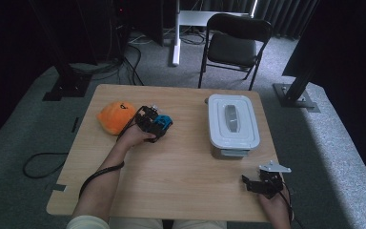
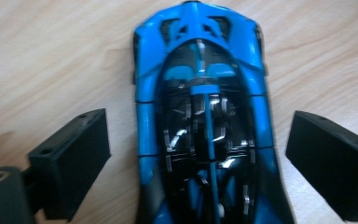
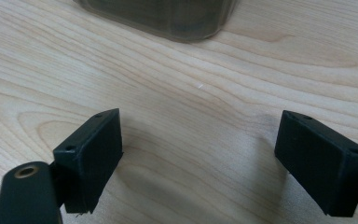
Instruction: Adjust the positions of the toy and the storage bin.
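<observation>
Left tongs (image 2: 196, 154) spread wide around the blue toy car (image 2: 200, 121), one pad on each side, not touching yet. Car flat on the wooden table (image 1: 181, 167), just right of the orange plush toy (image 1: 116, 116) and well left of the grey lidded box (image 1: 232, 123). Right tongs (image 3: 200, 163) wide too, holding nothing, low over bare wood in front of that box. Best way to do this step, probably: kept centred over the car, squeezed slowly and evenly on both sides, then lifted straight up so no slipping or twisting.
</observation>
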Motion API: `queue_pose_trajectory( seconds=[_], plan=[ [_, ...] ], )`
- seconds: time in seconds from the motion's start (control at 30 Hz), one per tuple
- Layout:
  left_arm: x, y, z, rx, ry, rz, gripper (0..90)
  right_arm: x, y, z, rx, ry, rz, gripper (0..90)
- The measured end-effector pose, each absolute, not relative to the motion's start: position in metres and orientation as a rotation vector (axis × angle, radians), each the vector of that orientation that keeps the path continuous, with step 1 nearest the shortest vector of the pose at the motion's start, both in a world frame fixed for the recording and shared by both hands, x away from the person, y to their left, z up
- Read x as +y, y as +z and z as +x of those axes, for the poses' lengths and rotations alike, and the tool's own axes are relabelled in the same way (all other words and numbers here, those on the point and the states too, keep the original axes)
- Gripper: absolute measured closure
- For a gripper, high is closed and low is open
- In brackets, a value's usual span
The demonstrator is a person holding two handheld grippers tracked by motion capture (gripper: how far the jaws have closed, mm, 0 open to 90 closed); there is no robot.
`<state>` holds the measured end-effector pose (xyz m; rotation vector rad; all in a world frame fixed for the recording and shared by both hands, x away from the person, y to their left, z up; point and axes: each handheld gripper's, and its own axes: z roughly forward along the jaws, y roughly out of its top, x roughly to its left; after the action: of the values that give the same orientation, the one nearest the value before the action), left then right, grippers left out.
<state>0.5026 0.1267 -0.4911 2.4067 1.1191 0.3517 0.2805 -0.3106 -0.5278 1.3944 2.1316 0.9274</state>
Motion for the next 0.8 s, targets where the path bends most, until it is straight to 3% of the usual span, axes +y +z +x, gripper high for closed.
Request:
queue_pose_trajectory(
  seconds=[0.63,0.67,0.8],
  plan=[
    [0.122,-0.502,0.504,1.15,0.335,2.413,8.3,-0.311,-0.528,0.281,2.127,0.927,1.4,14.8],
    [0.122,-0.502,0.503,1.139,0.325,2.413,13.3,-0.311,-0.528,0.281,2.126,0.926,1.4,14.8],
    [0.121,-0.501,0.504,1.151,0.322,2.405,15.3,-0.311,-0.528,0.281,2.124,0.927,1.401,14.8]
  ],
)
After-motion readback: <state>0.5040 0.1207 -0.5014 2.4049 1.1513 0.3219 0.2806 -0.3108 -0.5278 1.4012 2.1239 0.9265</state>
